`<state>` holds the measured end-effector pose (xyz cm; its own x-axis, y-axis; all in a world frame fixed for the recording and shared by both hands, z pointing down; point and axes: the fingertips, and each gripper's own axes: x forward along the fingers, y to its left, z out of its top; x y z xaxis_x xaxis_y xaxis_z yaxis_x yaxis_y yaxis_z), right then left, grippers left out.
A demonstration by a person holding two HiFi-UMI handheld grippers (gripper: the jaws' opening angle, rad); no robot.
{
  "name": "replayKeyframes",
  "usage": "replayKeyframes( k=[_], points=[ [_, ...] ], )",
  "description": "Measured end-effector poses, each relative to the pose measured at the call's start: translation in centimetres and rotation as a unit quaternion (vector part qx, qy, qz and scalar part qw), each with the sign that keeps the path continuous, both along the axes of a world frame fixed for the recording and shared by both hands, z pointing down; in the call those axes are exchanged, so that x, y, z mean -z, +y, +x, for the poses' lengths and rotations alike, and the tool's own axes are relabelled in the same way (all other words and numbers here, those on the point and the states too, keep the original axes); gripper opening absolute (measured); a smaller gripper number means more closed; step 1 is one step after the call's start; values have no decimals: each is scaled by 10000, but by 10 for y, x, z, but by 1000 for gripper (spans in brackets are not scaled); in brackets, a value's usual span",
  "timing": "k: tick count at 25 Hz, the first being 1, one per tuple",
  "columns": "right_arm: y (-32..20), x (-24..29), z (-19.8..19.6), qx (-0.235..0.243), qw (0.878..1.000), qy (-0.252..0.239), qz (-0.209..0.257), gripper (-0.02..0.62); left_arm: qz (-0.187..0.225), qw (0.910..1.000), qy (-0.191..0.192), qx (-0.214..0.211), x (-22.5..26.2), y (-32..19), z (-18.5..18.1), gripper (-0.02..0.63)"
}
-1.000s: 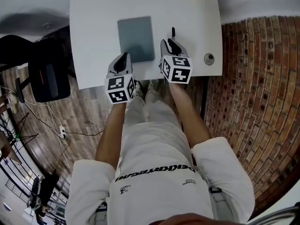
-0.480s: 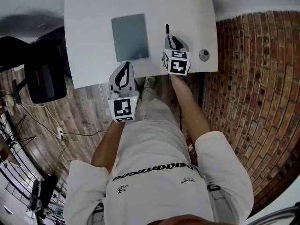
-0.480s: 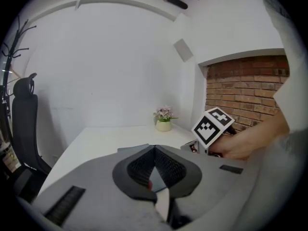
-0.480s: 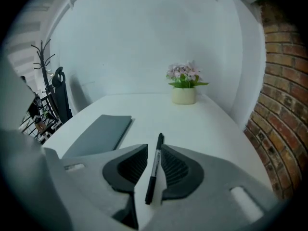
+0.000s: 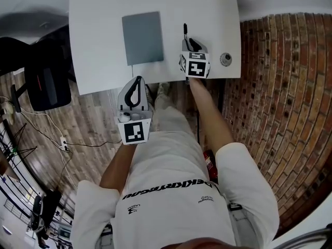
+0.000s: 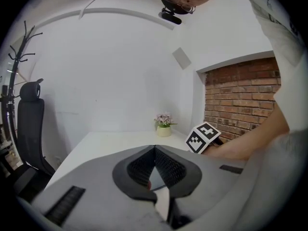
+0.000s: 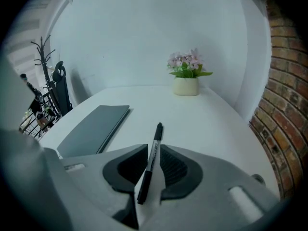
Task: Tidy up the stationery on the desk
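Okay, right claw point(image 7: 153, 148): spread wide, tipped down at the desk point(image 5: 98, 40), straddling the pen point(image 7: 150, 162) with a pad on either side, not squeezing yet by the look of it.
Pen: black marker, flat on the desk, right of the grey notebook point(image 5: 142, 38) and clear of it, pointing away through the gap toward the flower pot point(image 7: 186, 85).
Left claw point(image 6: 154, 149): pinched fully shut on nothing, hanging back off the near edge of the desk, so no use as a backstop.
Step, probably: lining up to pinch the pen and lift it.
Worry 1: round skinny barrel, so easily bumped by one pad first and sent rolling sideways out of the gap instead of getting caught.
Worry 2: maybe grabbing off-middle, hard to say from here; would then droop or swivel in the pads on the lift and possibly drop back.
Worry 3: coming down too low and scraping the desk, shoving the pen forward rather than closing round it.
Worry 4: rolling right would mean heading for the round fitting point(image 5: 225, 59) near that side of the desk, or over the edge by the brick wall point(image 5: 280, 87).
Fix, imo: centre the barrel between the pads, close slowly, lift only once properly gripped.
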<state>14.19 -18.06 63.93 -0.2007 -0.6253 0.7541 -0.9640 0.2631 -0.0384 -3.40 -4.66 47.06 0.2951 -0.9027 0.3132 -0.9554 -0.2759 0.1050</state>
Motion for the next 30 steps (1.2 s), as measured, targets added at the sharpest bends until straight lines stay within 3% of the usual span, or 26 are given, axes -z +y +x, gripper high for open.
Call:
replayKeyframes(
  k=[10, 17, 26, 30],
  points=[
    [0, -17, 0, -77, 9995, 47, -294, 44, -112, 9997, -100, -196, -7, 8, 3, -2],
    [-8, 1, -8, -141, 9997, -173, -132, 43, -119, 9997, -87, -199, -5, 11, 3, -2],
    [-10, 6, -50, -417, 9913, -1188, -392, 43, -167, 9997, -29, -176, -5, 13, 1, -2],
    [-10, 4, -68, -336, 9896, -1326, -456, 43, -162, 9998, -23, -133, -5, 15, -4, -2]
  ],
)
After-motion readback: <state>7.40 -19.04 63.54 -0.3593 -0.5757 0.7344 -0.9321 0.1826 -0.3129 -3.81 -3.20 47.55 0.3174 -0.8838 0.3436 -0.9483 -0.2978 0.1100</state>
